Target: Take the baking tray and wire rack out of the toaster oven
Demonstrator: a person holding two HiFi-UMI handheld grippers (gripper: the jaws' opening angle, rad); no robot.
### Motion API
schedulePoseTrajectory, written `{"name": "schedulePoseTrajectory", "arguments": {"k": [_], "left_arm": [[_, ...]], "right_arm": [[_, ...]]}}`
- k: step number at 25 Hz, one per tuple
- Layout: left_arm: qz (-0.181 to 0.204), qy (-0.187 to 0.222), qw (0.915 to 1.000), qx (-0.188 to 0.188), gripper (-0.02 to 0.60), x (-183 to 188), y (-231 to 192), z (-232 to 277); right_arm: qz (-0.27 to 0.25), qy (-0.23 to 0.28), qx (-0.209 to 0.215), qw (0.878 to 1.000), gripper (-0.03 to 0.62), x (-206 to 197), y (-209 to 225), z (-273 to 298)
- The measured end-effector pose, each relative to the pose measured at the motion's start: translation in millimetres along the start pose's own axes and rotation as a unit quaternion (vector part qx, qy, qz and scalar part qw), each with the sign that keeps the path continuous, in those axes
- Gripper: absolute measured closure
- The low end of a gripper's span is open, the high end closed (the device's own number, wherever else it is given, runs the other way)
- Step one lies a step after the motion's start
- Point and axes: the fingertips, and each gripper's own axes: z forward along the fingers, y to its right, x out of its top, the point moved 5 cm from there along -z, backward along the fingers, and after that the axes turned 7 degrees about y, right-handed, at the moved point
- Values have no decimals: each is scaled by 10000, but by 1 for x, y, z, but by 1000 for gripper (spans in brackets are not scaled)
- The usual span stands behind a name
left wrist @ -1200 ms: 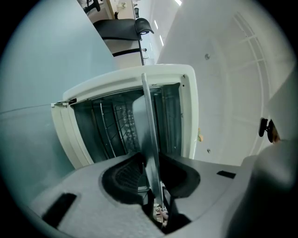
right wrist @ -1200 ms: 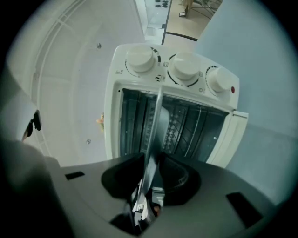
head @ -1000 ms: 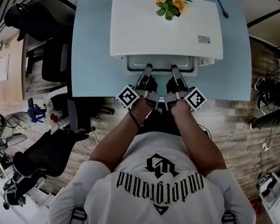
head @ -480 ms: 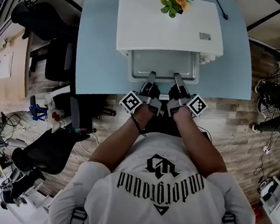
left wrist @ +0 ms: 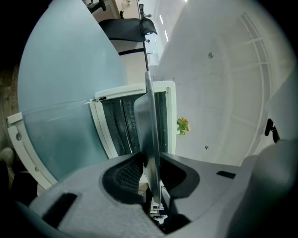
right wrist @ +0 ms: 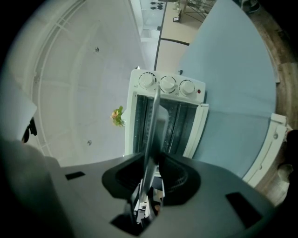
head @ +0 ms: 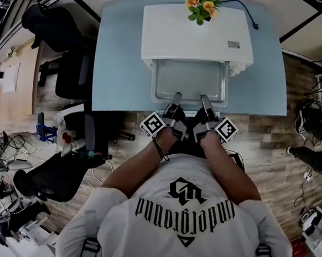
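Gripping the near rim of the baking tray (head: 190, 80), both tools are locked on; the left gripper (head: 175, 100) has its jaws clenched on the thin metal edge toward the left; the right gripper (head: 204, 102) is clamped the same way just beside it; the tray is level, mostly out in front of the white toaster oven (head: 196, 36), far edge at the open mouth, over the pale blue table (head: 118, 66); three knobs (right wrist: 167, 84) line the oven's face; flowers (head: 202, 5) sit on its far top.
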Motion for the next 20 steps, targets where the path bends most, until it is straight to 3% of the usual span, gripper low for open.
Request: {"name": "schedulePoseTrajectory", "arguments": {"k": [5, 16, 20], "left_arm": [[166, -65, 9998, 53, 486, 2, 0, -14], [93, -152, 9998, 76, 486, -14, 13, -36], [93, -120, 9999, 22, 486, -25, 19, -45]], "right_arm": [[-4, -20, -135, 9999, 491, -8, -1, -15], [-282, -211, -34, 9994, 497, -3, -17, -38], [-275, -315, -202, 9989, 497, 1, -16, -54]]}}
